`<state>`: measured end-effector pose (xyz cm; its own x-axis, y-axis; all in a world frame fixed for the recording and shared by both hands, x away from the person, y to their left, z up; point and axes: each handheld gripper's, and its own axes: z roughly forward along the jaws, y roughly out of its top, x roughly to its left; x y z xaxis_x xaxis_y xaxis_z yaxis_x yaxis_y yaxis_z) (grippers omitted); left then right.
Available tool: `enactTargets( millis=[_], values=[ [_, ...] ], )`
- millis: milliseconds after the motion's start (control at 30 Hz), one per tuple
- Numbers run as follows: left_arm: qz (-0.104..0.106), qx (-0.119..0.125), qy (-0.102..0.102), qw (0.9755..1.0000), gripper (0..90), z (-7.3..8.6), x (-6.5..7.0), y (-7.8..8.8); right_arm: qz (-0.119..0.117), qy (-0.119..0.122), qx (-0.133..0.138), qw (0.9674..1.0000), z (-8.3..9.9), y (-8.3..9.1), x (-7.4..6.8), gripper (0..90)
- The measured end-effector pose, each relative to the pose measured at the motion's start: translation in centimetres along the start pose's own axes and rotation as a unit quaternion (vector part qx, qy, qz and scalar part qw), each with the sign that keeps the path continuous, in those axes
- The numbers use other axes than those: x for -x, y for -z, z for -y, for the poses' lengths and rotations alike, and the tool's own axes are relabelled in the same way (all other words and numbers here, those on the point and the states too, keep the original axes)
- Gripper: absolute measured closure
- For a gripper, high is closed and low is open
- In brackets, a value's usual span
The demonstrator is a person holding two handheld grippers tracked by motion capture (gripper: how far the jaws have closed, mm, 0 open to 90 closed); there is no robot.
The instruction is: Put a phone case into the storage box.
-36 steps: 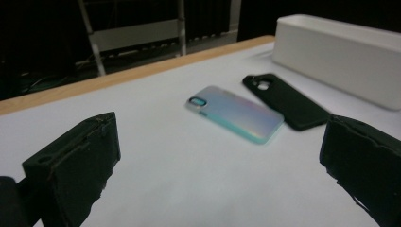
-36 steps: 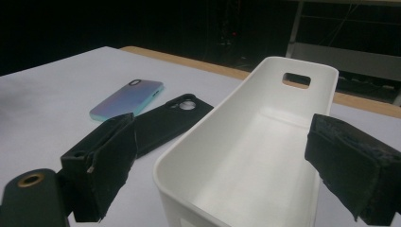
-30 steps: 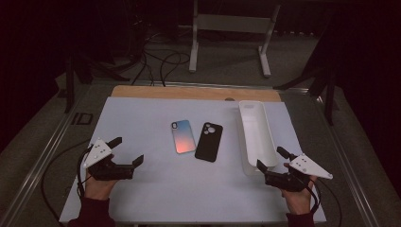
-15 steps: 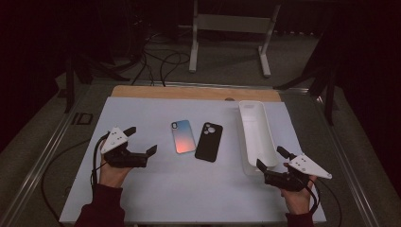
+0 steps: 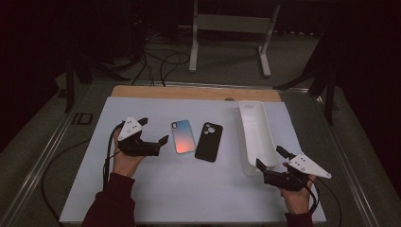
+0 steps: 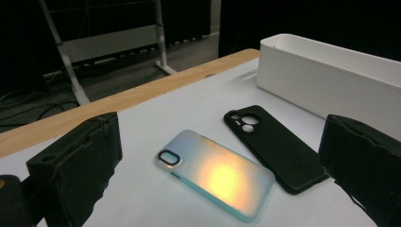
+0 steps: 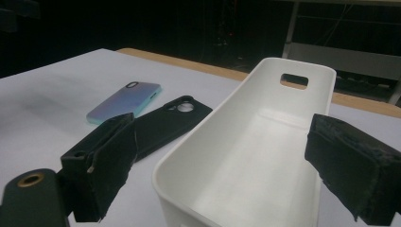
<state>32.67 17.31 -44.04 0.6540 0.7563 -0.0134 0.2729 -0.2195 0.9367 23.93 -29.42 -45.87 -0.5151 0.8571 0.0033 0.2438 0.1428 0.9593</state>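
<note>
The left gripper [image 5: 152, 132] is held wide open and empty near the shiny phone case [image 5: 183, 136], ready for grabbing, while the right gripper [image 5: 269, 159], also open and empty, is kept by the white bin [image 5: 257, 137].

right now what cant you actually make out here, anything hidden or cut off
- White bin: in the right gripper view its near end runs off the bottom edge and the right gripper's jaws cover part of its rim.
- Black phone case: in the left gripper view its far corner sits behind a jaw of the left gripper.
- Iridescent phone case: whether a phone sits inside cannot be told; it lies back up.
- Right gripper: the high view is too dim to show whether it touches the bin.
</note>
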Motion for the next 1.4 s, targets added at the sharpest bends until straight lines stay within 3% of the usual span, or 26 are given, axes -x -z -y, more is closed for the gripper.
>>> enactTargets(
  millis=[533,667,1067,1100,1300,1400],
  values=[
    [0.008,-0.023,-0.002,0.9997,3.4,-0.5,0.0,-3.4,-0.003,0.002,-0.004,1.0000,0.1,-0.3,-0.1,9.6],
    [0.009,-0.050,0.002,0.9987,5.3,-0.3,-0.4,-4.9,-0.003,0.001,-0.006,1.0000,0.1,-0.3,-0.1,9.6],
    [0.010,-0.071,0.009,0.9974,11.9,-0.4,-0.3,-7.0,-0.006,0.004,-0.006,1.0000,0.1,-0.4,-0.2,9.6],
    [0.006,-0.077,0.008,0.9970,15.0,-0.5,0.0,-7.9,-0.006,0.002,-0.007,1.0000,0.1,-0.4,-0.2,9.6],
    [0.008,-0.082,0.015,0.9965,25.0,-0.3,0.3,-9.1,-0.007,0.004,-0.007,0.9999,0.1,-0.4,-0.1,9.7],
    [0.012,-0.080,0.020,0.9965,37.0,-0.3,0.5,-9.6,-0.007,0.004,-0.006,1.0000,0.0,-0.4,-0.1,9.7]
  ],
)
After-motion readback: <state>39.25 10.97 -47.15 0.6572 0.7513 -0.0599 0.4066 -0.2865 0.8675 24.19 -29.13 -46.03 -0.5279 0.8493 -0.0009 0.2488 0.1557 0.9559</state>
